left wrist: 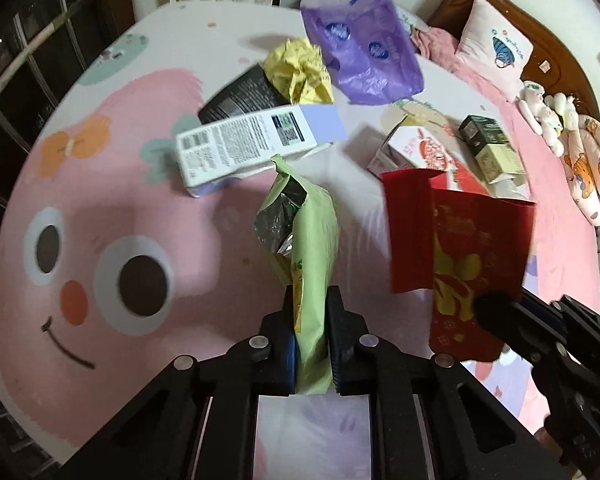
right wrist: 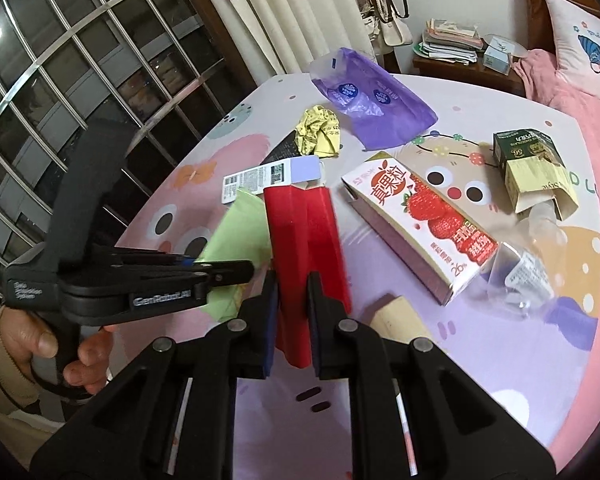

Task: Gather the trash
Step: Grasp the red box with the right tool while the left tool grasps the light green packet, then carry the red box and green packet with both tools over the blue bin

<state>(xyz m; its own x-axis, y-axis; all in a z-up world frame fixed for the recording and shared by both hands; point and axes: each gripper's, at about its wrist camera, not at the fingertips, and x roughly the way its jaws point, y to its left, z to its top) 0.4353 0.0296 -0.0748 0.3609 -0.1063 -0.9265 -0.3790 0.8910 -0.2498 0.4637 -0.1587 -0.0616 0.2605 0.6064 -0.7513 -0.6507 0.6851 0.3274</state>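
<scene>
Red envelope (right wrist: 304,236), 1; green wrapper (left wrist: 312,240), 1

Four boxes (right wrist: 420,232), three wrappers (right wrist: 374,100)

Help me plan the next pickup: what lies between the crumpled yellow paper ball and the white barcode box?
A black printed packet lies between the crumpled yellow paper ball and the white barcode box; the left wrist view shows it.

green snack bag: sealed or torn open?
Torn open. The green bag gapes at its top edge, showing silver foil lining inside, in the left wrist view.
</scene>
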